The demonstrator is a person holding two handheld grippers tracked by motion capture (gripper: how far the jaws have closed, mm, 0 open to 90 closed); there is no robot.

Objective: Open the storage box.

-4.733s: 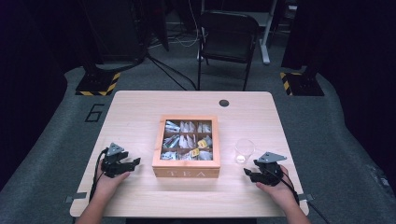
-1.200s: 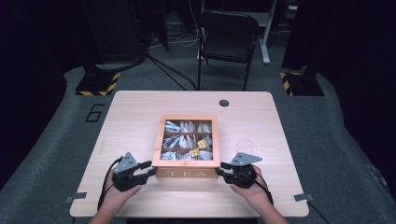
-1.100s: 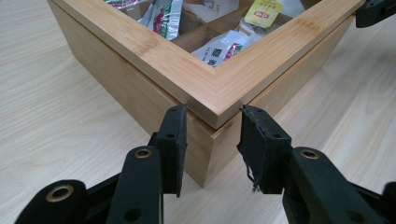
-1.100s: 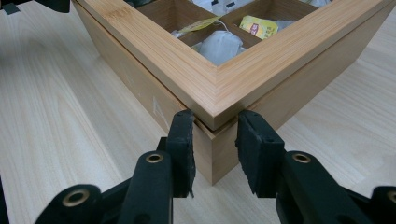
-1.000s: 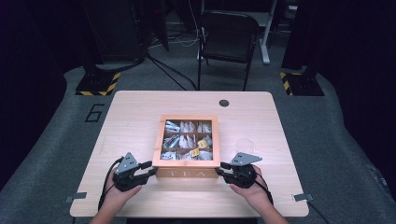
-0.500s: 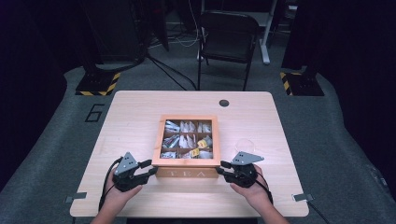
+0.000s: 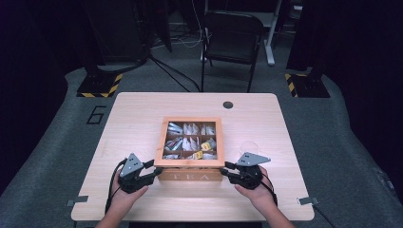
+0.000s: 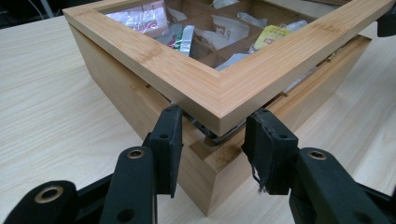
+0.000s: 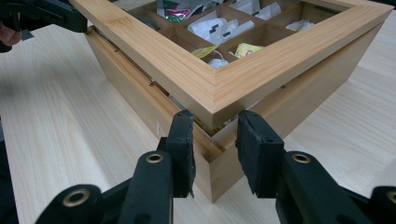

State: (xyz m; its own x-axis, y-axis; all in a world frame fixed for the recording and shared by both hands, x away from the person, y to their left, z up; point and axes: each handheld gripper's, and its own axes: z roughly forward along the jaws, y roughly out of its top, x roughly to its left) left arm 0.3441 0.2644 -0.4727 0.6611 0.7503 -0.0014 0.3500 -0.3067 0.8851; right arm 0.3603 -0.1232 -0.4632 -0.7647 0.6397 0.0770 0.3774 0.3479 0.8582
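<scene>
A bamboo tea box [image 7: 192,176] stands mid-table, its window lid [image 7: 190,163] tilted up a little at the front, leaving a gap over the box body [image 8: 116,79]. Tea bags [image 7: 190,142] lie in the compartments. My left gripper [image 7: 154,173] straddles the lid's front left corner [image 8: 219,107]. Its jaws have just been opening slightly, and both pads still touch the corner. My right gripper [image 7: 227,171] clamps the front right corner of the lid [image 9: 215,100] in the same way.
A clear glass [image 7: 249,146] stands just right of the box, behind my right hand. A small black disc [image 7: 228,104] lies near the far edge of the table [image 7: 133,123]. A chair [image 7: 233,42] stands beyond the table.
Since the oldest frame both grippers came in from the table's sides to the box's front corners. Over the last second neither hand has shifted.
</scene>
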